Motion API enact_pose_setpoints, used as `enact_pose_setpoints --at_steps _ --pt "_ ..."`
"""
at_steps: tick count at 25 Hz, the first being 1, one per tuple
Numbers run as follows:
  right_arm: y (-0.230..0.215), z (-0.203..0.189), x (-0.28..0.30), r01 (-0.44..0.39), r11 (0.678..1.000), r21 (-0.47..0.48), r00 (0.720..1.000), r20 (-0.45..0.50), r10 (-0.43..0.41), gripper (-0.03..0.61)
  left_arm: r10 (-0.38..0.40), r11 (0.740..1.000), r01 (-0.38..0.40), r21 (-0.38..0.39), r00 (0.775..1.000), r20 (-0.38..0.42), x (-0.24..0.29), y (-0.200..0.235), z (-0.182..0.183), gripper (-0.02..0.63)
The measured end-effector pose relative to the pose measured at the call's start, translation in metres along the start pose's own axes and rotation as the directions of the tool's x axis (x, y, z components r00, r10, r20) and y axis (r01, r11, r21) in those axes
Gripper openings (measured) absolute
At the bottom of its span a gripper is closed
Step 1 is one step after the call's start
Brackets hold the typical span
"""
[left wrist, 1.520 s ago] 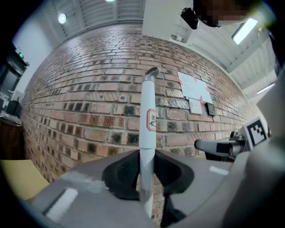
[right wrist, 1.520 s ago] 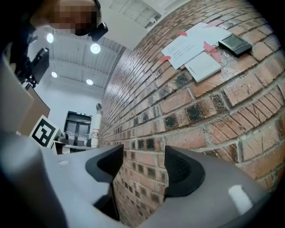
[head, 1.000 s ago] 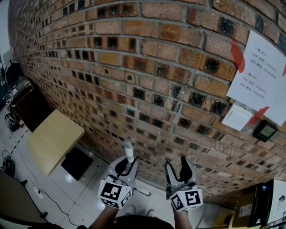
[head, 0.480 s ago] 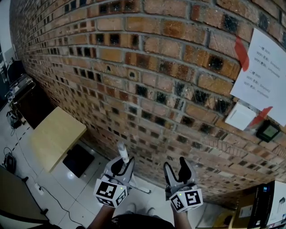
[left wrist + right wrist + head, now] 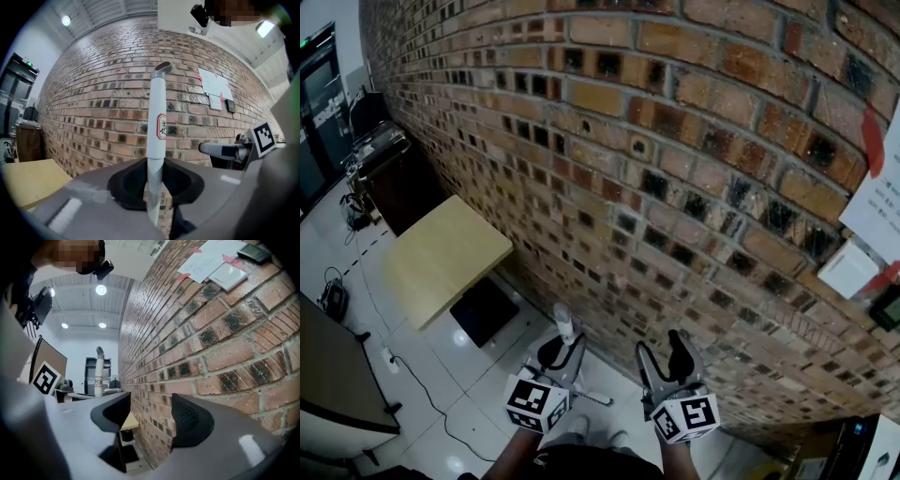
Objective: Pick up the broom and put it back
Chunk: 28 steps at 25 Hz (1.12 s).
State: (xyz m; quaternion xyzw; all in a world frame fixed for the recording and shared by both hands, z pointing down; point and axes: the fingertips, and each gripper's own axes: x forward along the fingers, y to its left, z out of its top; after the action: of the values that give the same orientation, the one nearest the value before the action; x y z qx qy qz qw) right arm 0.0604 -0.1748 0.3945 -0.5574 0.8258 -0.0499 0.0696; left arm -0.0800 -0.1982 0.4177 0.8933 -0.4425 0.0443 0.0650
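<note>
Close before the brick wall [image 5: 675, 187], the left gripper [image 5: 562, 349] is clamped on the white broom handle [image 5: 156, 126], which stands upright between its jaws and rises above them. Just beside it, the right gripper [image 5: 150, 416] faces the wall, its jaws apart with nothing between them.

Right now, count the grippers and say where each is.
2. The left gripper, shut on the broom handle, is at bottom centre; the right gripper, open and empty, is to its right.
</note>
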Motion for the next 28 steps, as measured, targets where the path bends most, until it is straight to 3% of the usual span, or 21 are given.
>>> enact_pose_setpoints --at_steps 8,13,19,22,28 --pt "0.021 -0.03 0.021 -0.062 0.997 0.041 0.995 -0.074 0.065 0.279 0.055 0.998 -0.059 -0.021 0.985 -0.162 -0.017 0.04 -0.065 0.086" --pt "0.022 -0.052 0.029 -0.066 0.996 0.065 0.99 -0.122 0.074 0.279 0.065 0.998 -0.066 0.0 0.976 -0.208 -0.022 0.066 -0.105 0.086" --pt "0.021 -0.071 0.037 -0.06 0.995 0.079 0.984 -0.161 0.073 0.279 0.015 1.0 -0.01 0.018 0.956 -0.294 -0.016 0.095 -0.172 0.084" --pt "0.018 -0.08 0.04 -0.048 0.995 0.086 0.98 -0.187 0.063 0.279 -0.002 1.0 -0.004 -0.014 0.934 -0.358 -0.006 0.106 -0.214 0.084" --pt "0.008 -0.102 0.041 -0.009 0.996 0.093 0.97 -0.24 0.031 0.279 -0.067 0.997 0.073 -0.002 0.9 -0.432 0.038 0.106 -0.275 0.086"
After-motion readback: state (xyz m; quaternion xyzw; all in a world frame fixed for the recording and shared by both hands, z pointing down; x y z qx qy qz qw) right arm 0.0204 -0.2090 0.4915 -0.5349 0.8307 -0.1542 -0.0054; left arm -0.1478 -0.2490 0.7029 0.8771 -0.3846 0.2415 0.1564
